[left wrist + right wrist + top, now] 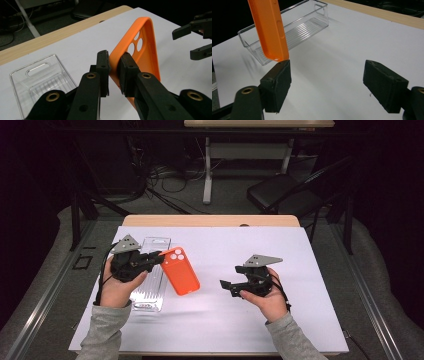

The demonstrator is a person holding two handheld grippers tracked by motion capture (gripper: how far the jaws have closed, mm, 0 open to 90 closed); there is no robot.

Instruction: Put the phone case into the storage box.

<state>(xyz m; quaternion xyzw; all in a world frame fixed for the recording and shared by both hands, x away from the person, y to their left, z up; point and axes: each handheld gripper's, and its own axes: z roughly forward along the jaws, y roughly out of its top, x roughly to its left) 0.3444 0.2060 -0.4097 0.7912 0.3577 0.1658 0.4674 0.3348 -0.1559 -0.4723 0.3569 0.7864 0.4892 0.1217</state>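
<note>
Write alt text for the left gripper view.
The left gripper is shut on the edge of an orange phone case, holding it on edge above a white table. A clear plastic bin sits at lower left, and the right gripper, open, shows at the far right.

Phone case (pixel 181 271) above the table (pixel 310 320), clear bin (pixel 150 280) just left, right gripper (pixel 226 287) well right

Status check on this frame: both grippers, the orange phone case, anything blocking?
Left gripper shut on orange phone case, held above the table. Right gripper open, nothing between jaws. Clear plastic bin beside the case; nothing blocking.
</note>
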